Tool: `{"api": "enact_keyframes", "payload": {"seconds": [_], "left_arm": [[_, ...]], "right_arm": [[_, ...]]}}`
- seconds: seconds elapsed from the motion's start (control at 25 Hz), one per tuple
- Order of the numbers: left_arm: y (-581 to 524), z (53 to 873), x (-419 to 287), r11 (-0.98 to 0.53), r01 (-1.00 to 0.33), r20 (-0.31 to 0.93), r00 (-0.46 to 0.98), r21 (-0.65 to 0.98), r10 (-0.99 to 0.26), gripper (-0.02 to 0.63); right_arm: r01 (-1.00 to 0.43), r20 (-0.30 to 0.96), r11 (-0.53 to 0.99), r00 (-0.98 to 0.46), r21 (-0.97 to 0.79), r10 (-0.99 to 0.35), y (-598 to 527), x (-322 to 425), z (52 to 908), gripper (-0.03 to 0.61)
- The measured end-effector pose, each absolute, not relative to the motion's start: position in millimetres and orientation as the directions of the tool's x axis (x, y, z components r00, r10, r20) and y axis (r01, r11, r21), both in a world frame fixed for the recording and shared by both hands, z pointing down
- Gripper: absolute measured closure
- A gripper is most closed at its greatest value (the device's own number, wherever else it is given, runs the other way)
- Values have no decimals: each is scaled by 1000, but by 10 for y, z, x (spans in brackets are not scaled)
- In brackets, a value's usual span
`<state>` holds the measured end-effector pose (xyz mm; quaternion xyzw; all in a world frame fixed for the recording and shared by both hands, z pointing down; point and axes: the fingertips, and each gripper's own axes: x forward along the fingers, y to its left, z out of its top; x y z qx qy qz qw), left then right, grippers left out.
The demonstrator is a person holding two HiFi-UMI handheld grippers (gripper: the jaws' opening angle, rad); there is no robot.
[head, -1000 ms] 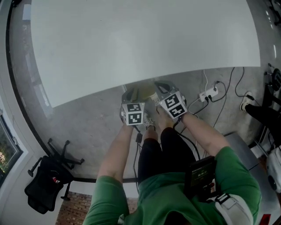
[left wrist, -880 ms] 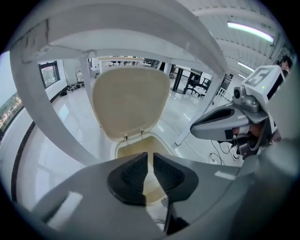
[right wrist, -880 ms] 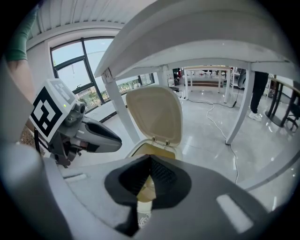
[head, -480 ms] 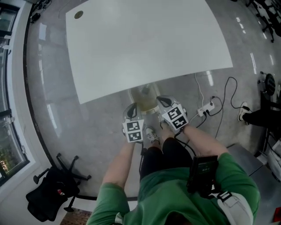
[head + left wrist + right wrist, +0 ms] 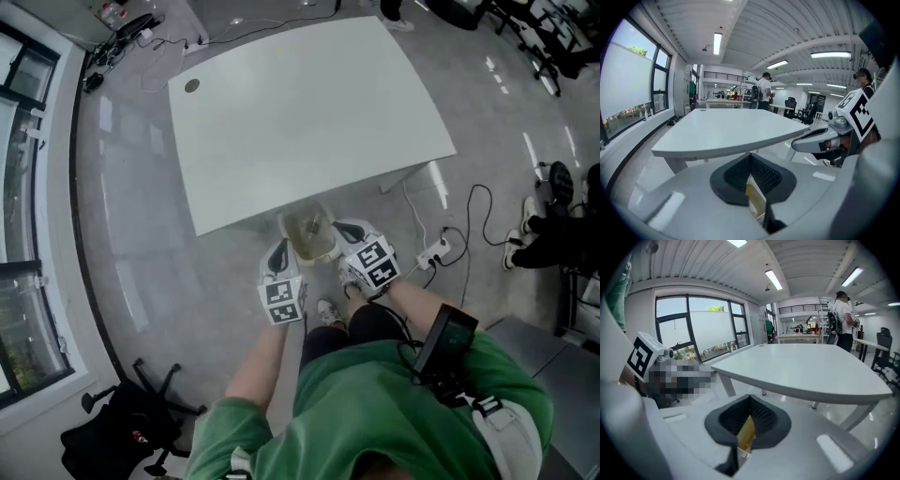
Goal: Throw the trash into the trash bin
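Observation:
A translucent yellowish trash bin (image 5: 309,234) hangs above the floor just in front of the table's near edge. My left gripper (image 5: 280,251) grips its left rim and my right gripper (image 5: 346,231) its right rim. In the left gripper view the dark pads of my left gripper (image 5: 751,157) are shut on a thin yellowish wall (image 5: 755,199). The right gripper view shows the same: my right gripper (image 5: 749,399) is shut on a yellowish wall (image 5: 746,434). I cannot make out what is inside the bin.
A large white table (image 5: 300,122) stands ahead on the grey floor. A power strip with cables (image 5: 433,253) lies to the right, a black chair (image 5: 122,427) at lower left. Windows line the left side. People (image 5: 764,91) stand far behind the table.
Both grippers have risen with the bin between them. The head view has lifted too, so the table and floor now look smaller and farther below.

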<state>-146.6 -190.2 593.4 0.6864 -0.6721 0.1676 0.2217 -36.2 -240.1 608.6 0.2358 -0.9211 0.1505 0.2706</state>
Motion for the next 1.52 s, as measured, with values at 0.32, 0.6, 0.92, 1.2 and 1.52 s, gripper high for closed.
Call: {"api": "enact_keyframes", "payload": {"seconds": [0.32, 0.6, 0.92, 1.2, 1.52], "left_arm": [[-1809, 5084, -1452, 21, -997, 382, 9, 76, -924, 609], [-1638, 4538, -1482, 13, -997, 291, 11, 79, -957, 609], [-1350, 4261, -1423, 29, -996, 225, -9, 85, -974, 609], [-1161, 4069, -1363, 37, -995, 178, -20, 91, -984, 609], [-1002, 3883, -1322, 19, -995, 141, -4, 100, -990, 609]], "right_arm": [[-534, 482, 831, -775, -155, -408, -2257, -300, 5342, 575], [-527, 414, 839, -799, -135, -435, -2122, -352, 4830, 575], [-521, 343, 847, -820, -112, -459, -1939, -213, 4412, 575], [-523, 286, 844, -832, -118, -476, -1811, -61, 4128, 575], [-533, 242, 838, -833, -113, -497, -1602, -56, 3886, 575]]}}
